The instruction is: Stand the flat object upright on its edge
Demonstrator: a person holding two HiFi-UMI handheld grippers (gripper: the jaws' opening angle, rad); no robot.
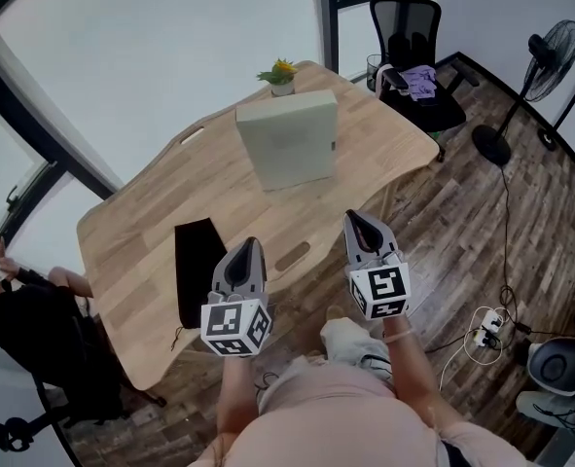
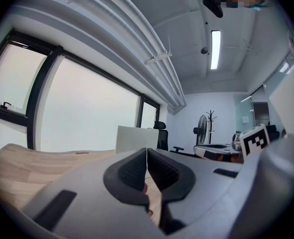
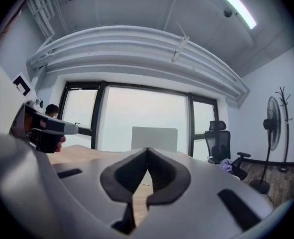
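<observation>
A pale grey-green flat box [image 1: 289, 138] stands upright on its edge at the far middle of the wooden table [image 1: 170, 222]. It shows as a pale panel [image 2: 136, 139] in the left gripper view and as a pale panel [image 3: 154, 138] in the right gripper view. My left gripper [image 1: 245, 251] hangs over the table's near edge, shut, with nothing in it. To its right, my right gripper [image 1: 359, 224] is held off the near edge, shut and empty. Both are well short of the box.
A small potted plant [image 1: 281, 76] stands behind the box. A black flat item [image 1: 200, 270] lies at the near left of the table. An office chair [image 1: 413, 61] and a floor fan [image 1: 535, 76] stand at the right. A seated person [image 1: 34, 329] is at the left.
</observation>
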